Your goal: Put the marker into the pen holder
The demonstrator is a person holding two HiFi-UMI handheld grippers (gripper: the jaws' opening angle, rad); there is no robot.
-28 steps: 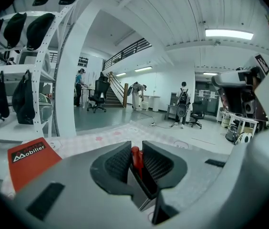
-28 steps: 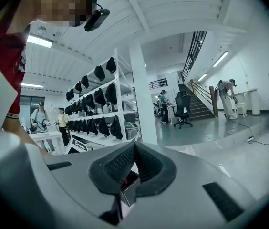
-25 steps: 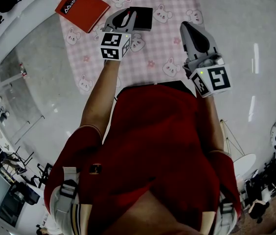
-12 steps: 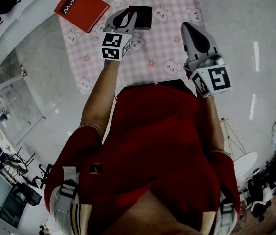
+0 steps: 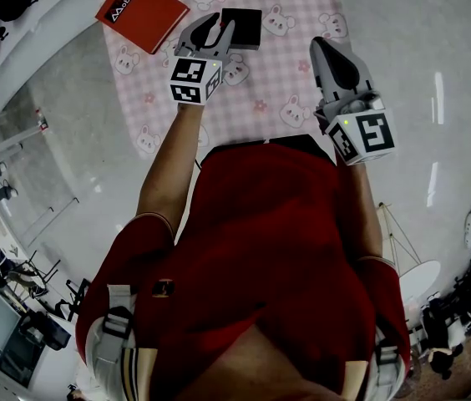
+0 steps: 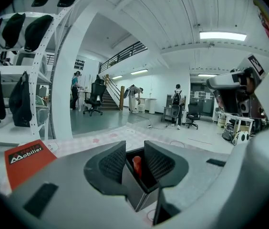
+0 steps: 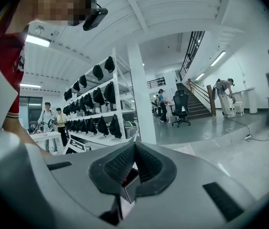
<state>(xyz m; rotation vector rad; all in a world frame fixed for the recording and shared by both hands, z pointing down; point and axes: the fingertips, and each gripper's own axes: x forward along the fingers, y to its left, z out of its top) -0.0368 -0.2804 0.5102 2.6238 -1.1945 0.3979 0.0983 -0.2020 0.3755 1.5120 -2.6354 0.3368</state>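
Two hand-held grippers in view: the left hand-held gripper (image 6: 134, 148) has its jaws spread and grips nothing, poised right at the black pen holder (image 6: 132, 190). The right hand-held gripper (image 7: 134, 149) is closed and empty, off to the side. A red marker (image 6: 137, 165) stands inside the holder, the only content visible. This looks like the release stage. Lift straight out with jaws wide so no pad snags the marker or tips the holder. A red book (image 5: 141, 12) lies nearby on the pink cloth (image 5: 294, 23).

The white word "Mobilier" is being shown on the red book (image 5: 142, 12), slanting along its cover, with a small white logo mark before it. In the left gripper view the same word is being seen on this book (image 6: 27, 162), slightly blurred.
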